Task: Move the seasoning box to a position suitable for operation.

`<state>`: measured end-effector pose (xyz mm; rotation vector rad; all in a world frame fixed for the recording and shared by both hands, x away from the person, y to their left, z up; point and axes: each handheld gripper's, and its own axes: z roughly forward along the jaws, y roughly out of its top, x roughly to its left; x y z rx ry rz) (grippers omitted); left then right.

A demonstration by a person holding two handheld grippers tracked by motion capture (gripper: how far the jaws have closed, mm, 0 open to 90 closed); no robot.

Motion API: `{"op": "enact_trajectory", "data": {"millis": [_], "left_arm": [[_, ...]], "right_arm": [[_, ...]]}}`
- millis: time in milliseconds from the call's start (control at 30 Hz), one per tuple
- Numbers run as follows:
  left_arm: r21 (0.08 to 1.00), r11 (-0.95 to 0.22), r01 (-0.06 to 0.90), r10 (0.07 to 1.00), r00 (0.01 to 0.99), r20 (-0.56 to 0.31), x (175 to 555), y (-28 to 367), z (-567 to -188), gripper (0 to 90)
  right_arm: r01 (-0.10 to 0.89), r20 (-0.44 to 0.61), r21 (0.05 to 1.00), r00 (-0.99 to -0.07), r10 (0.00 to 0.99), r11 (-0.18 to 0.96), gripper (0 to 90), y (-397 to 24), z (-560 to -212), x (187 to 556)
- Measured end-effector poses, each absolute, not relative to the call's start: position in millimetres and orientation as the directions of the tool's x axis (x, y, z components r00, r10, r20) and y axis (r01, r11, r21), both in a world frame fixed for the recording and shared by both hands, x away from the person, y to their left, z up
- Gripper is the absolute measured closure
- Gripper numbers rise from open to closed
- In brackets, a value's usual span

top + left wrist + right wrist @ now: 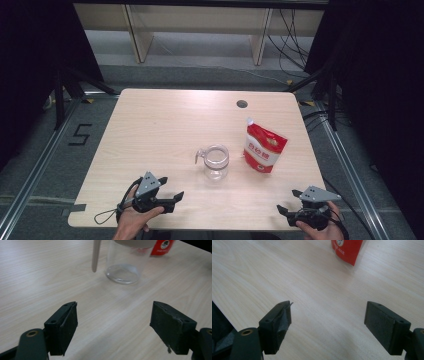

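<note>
One wooden table (165, 130) carries two items: one clear glass pitcher (216, 162) near the centre, upright, and one red spouted pouch (264, 148) just beside it toward the right edge. Two grippers rest at the near edge. The left gripper (171, 199), near the near-left corner, has jaws spread wide with nothing between them. The right gripper (286, 212), near the near-right corner, likewise stands wide and holds nothing.

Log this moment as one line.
left claw: open, empty | right claw: open, empty | glass jug: upright, mid-table | red pouch: right of jug | contact: none
</note>
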<state>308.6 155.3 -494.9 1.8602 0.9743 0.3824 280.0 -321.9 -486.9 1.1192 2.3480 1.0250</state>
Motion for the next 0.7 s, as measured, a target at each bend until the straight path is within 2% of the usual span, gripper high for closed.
{"op": "enact_trajectory", "data": {"millis": [33,100,233,533,700], "left_arm": [[0.861,-0.209,0.463,0.766,0.625,-0.150,310.2,157.2,-494.3,21.2],[0.865,-0.190,0.464,0.777,0.610,-0.157,313.2,159.2,-493.5,20.9],[0.872,-0.171,0.458,0.788,0.595,-0.158,321.7,159.6,-491.6,22.2],[0.884,-0.178,0.432,0.801,0.586,-0.125,348.7,143.1,-489.2,32.4],[0.896,-0.208,0.392,0.796,0.600,-0.077,361.8,128.4,-488.2,36.6]], "right_arm": [[0.568,0.037,0.723,-0.601,0.798,0.394,22.4,-320.2,-486.2,276.8],[0.528,-0.002,0.737,-0.622,0.783,0.422,22.4,-323.6,-486.2,279.8],[0.529,0.006,0.740,-0.624,0.781,0.416,22.7,-324.1,-486.6,279.9],[0.529,0.007,0.746,-0.615,0.789,0.405,22.8,-322.7,-486.0,279.5],[0.516,-0.001,0.751,-0.623,0.783,0.412,23.1,-320.6,-485.8,280.7]]}}
